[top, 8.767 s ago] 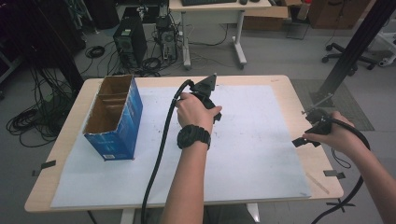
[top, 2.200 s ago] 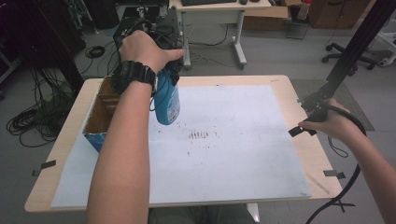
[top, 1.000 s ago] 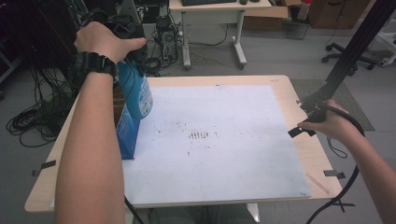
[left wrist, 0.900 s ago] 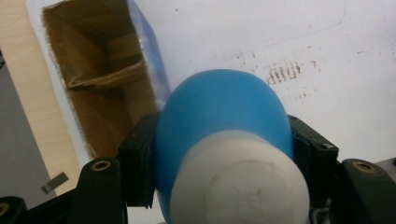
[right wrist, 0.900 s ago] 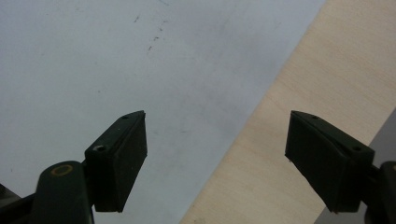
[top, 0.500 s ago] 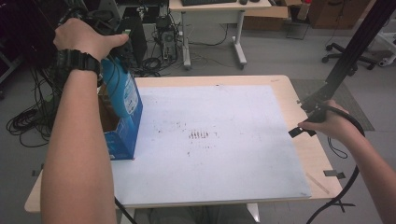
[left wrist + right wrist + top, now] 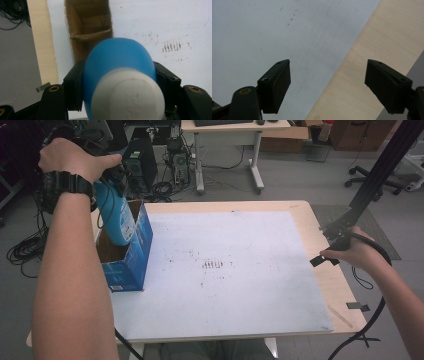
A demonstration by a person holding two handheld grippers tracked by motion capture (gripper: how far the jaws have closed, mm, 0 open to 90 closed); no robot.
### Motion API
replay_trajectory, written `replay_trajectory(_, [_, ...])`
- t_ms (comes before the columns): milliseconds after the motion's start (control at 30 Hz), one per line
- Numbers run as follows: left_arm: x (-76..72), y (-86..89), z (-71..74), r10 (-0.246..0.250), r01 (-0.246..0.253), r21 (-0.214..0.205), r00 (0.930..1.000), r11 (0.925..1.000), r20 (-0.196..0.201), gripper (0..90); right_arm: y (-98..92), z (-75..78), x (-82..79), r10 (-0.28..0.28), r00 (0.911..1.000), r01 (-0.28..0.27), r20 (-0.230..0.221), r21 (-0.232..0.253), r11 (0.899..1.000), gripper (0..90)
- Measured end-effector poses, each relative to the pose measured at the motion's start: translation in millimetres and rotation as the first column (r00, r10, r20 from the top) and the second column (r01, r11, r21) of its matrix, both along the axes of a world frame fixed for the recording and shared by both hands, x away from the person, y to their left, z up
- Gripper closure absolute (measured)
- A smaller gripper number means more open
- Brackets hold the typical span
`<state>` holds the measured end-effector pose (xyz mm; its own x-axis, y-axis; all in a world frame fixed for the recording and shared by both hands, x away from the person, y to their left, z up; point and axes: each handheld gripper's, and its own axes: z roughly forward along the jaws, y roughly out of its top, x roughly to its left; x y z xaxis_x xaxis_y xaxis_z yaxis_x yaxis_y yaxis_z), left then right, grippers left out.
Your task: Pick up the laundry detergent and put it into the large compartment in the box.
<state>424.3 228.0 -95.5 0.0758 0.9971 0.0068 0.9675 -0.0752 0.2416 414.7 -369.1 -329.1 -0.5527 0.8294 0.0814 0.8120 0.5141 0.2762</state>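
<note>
High view: bottle (image 7: 116,215) above open box (image 7: 131,262)

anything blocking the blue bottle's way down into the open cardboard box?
Nothing visible. The left gripper holds the blue bottle over the box; its open top lies straight below. A cardboard divider crosses the inside, with open space either side.

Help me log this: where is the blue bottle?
The blue bottle hangs in the left gripper over the open cardboard box at the table's left, high view.
</note>
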Motion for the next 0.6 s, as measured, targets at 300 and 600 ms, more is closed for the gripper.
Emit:
replay_trajectory(300, [-3.7, 15.7, 1.5, 0.044, -0.045, 0.0, 0.9985, 0.999, 0.033, 37.4, -0.3, 0.0, 0.5, -0.003, 1.0, 0.003, -0.005, -0.004, 1.0, 21.0])
replay_trajectory(600, [-4.4, 23.4, -1.9, 0.056, -0.057, 0.027, 0.9982, 0.998, 0.02, 37.4, -1.1, 0.9, 0.1, -0.006, 1.0, 0.006, -0.005, -0.007, 1.0, 21.0])
